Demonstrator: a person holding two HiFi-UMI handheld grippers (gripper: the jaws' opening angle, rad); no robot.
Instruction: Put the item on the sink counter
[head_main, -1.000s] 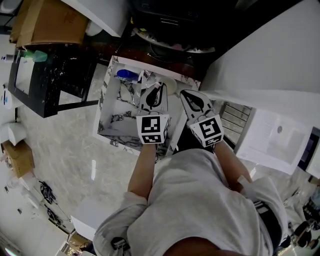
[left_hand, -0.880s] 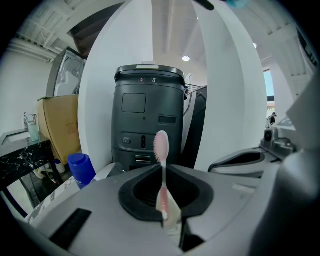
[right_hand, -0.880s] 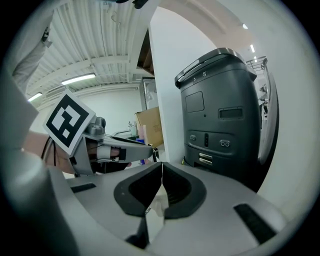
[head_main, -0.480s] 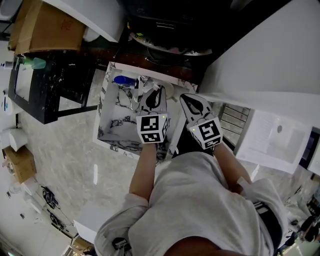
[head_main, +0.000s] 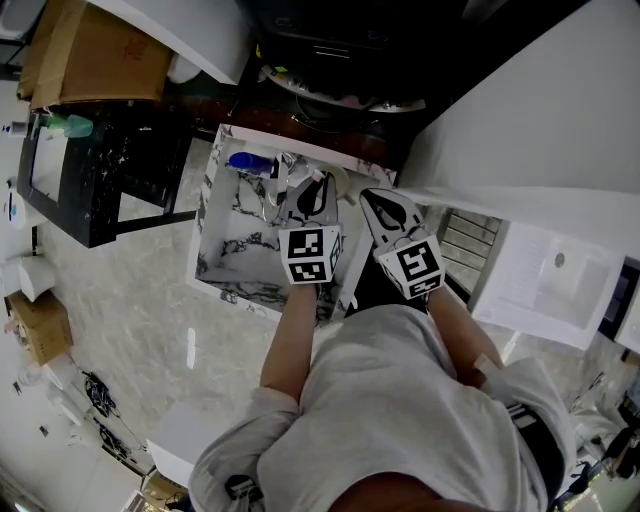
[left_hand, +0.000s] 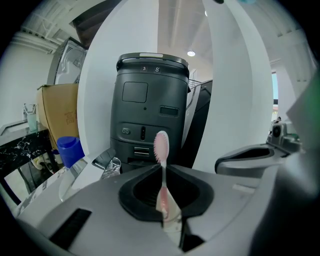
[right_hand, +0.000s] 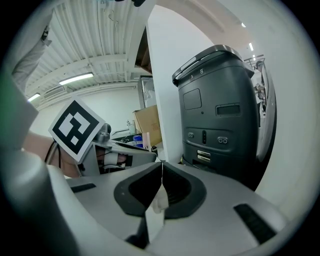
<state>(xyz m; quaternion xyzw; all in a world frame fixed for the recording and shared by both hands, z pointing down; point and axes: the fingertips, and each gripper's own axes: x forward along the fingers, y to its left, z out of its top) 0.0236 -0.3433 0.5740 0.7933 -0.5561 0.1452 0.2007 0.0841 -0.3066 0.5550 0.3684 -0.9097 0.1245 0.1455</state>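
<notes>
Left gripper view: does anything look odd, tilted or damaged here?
Nothing stands out. The left gripper is shut on a pink toothbrush, which stands upright, head up, before a dark grey machine. No spill or damage shows.

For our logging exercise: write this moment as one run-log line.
left claw: shut on pink toothbrush | right claw: shut | place: over sink counter | task: not yet set down

Toothbrush (left_hand: 161, 150) coloured pink, left gripper (left_hand: 162, 169) finished grey with black jaw recess, its cube patterned in black-and-white squares, sink counter (head_main: 225, 250) white veined black, cup (left_hand: 69, 150) blue, appliance (left_hand: 150, 100) dark grey, cardboard box (head_main: 100, 45) brown.
</notes>
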